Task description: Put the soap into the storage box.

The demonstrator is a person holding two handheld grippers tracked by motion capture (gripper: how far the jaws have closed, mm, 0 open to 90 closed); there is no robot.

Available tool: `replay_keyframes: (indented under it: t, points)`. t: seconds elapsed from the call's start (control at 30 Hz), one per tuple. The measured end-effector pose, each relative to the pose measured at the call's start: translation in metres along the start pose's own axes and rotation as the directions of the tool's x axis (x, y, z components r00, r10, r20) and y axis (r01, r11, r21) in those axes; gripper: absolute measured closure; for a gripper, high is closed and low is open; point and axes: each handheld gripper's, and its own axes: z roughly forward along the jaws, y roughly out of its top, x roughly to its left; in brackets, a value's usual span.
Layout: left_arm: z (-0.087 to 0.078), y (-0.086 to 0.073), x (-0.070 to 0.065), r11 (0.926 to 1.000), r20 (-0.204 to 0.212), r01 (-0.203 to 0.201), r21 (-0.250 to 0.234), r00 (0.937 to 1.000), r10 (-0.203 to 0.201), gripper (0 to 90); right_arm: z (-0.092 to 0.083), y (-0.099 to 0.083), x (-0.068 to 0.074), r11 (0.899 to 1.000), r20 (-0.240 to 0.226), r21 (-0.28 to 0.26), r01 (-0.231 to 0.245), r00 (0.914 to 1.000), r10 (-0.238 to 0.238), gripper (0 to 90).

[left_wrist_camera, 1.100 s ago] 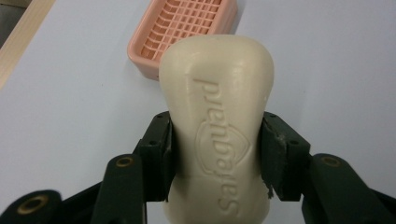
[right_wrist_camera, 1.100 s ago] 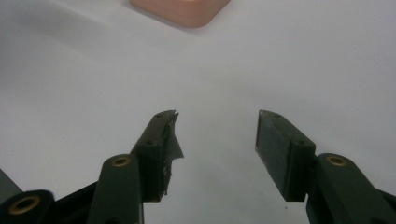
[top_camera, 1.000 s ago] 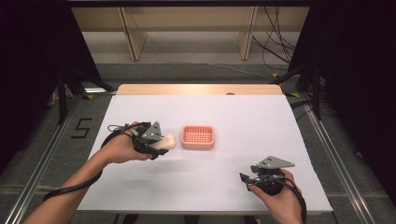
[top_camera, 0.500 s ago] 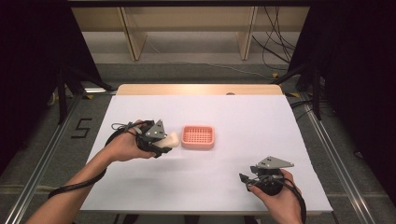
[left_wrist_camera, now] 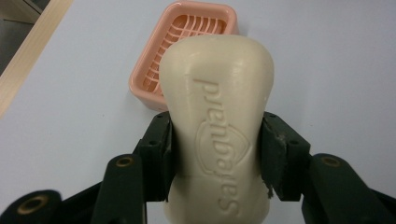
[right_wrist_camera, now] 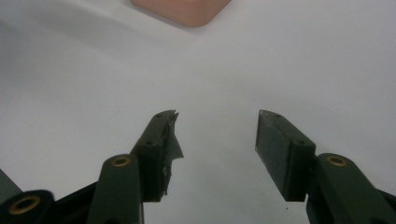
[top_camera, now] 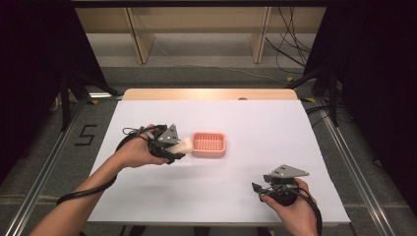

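Soap bar (left_wrist_camera: 217,116) clamped in left gripper (left_wrist_camera: 217,154) — beside pink dish (left_wrist_camera: 154,70).

We look down and forward from above the table (top_camera: 216,196). Our 2 gripper views sit close, sharing the pink tray (left_wrist_camera: 154,79).

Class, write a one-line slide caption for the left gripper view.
Left gripper clamps a cream soap bar just short of the pink soap dish.
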Motion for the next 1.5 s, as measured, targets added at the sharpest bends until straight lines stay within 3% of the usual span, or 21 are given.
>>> replay_keyframes:
  t: [0.03,0.1,0.3,0.33,0.43,0.47,0.63,0.7,0.77,0.8,0.87,1.0,1.07,1.13,1.23,1.33,1.47,1.5]
  points:
    - [0.000,0.001,0.000,0.9999,0.008,0.003,0.014,1.0000,-0.004,49.8,0.000,0.000,-0.002,1.000,0.002,0.003,0.016,0.9999,-0.016,48.2]
    - [0.002,0.003,0.000,1.0000,0.000,0.004,-0.002,1.0000,-0.004,49.7,0.000,0.000,0.001,1.000,0.006,0.003,-0.012,0.9999,0.012,48.2]
    - [0.003,0.006,0.003,0.9999,0.000,0.013,-0.004,0.9999,-0.013,49.8,-0.001,0.000,0.000,1.000,-0.005,0.013,-0.011,0.9999,0.011,48.2]
    - [0.004,0.007,0.004,1.0000,-0.002,0.004,-0.005,1.0000,-0.004,49.8,0.000,0.000,-0.002,1.000,0.003,0.000,0.015,0.9999,-0.015,48.2]
    - [0.006,0.008,0.005,0.9998,0.005,0.010,-0.016,0.9999,-0.010,49.8,0.000,0.000,-0.002,1.000,0.001,-0.002,0.015,0.9999,-0.015,48.2]
    - [0.007,0.009,0.006,0.9998,0.006,0.018,-0.013,0.9998,-0.018,49.8,-0.002,0.001,0.000,1.000,-0.007,0.005,-0.015,0.9999,0.015,48.2]
    - [0.010,0.010,0.008,0.9999,0.005,0.007,-0.008,1.0000,-0.007,49.7,-0.002,0.001,-0.002,1.000,-0.003,-0.001,0.001,1.0000,-0.001,48.2]
    - [0.011,0.011,0.008,0.9999,0.009,0.012,-0.008,0.9999,-0.012,49.8,-0.003,0.001,0.001,0.999,-0.011,0.007,-0.032,0.9994,0.032,48.3]
    - [0.012,0.011,0.009,0.9999,0.005,0.009,-0.007,0.9999,-0.009,49.8,-0.003,0.001,0.001,1.000,-0.007,0.005,-0.030,0.9995,0.030,48.3]
    - [0.013,0.011,0.009,0.9997,0.006,0.024,-0.007,0.9997,-0.024,49.8,-0.002,0.001,-0.003,1.000,0.006,-0.012,0.018,0.9998,-0.017,48.3]
    - [0.013,0.013,0.011,0.9999,0.007,0.010,-0.003,0.9999,-0.010,49.8,-0.003,0.001,-0.002,1.000,0.005,-0.007,0.001,1.0000,-0.001,48.3]
    - [0.013,0.016,0.012,1.0000,-0.002,-0.004,-0.006,1.0000,0.004,49.7,-0.003,0.001,-0.002,1.000,0.003,-0.014,0.016,0.9999,-0.016,48.3]
    - [0.013,0.017,0.012,1.0000,-0.001,-0.002,-0.004,1.0000,0.002,49.7,-0.003,0.002,-0.001,1.000,-0.002,-0.009,0.000,1.0000,0.000,48.3]
    - [0.015,0.018,0.013,0.9999,-0.002,0.014,-0.006,0.9999,-0.014,49.8,-0.003,0.001,-0.002,1.000,0.006,-0.012,0.014,0.9999,-0.014,48.2]
    - [0.016,0.020,0.014,1.0000,-0.003,-0.002,-0.002,1.0000,0.002,49.7,-0.003,0.001,-0.003,1.000,0.009,-0.019,0.019,0.9998,-0.019,48.3]
    - [0.020,0.022,0.014,0.9999,0.012,0.014,-0.003,0.9998,-0.014,49.8,-0.003,0.001,-0.003,1.000,0.007,-0.026,0.017,0.9998,-0.017,48.3]
    - [0.022,0.026,0.016,1.0000,0.007,-0.004,0.004,1.0000,0.004,49.7,-0.003,0.001,-0.003,1.000,0.007,-0.020,0.019,0.9998,-0.019,48.3]
    - [0.023,0.026,0.016,1.0000,0.003,0.009,0.000,1.0000,-0.009,49.8,-0.003,0.001,-0.003,1.000,0.008,-0.021,0.019,0.9998,-0.019,48.3]
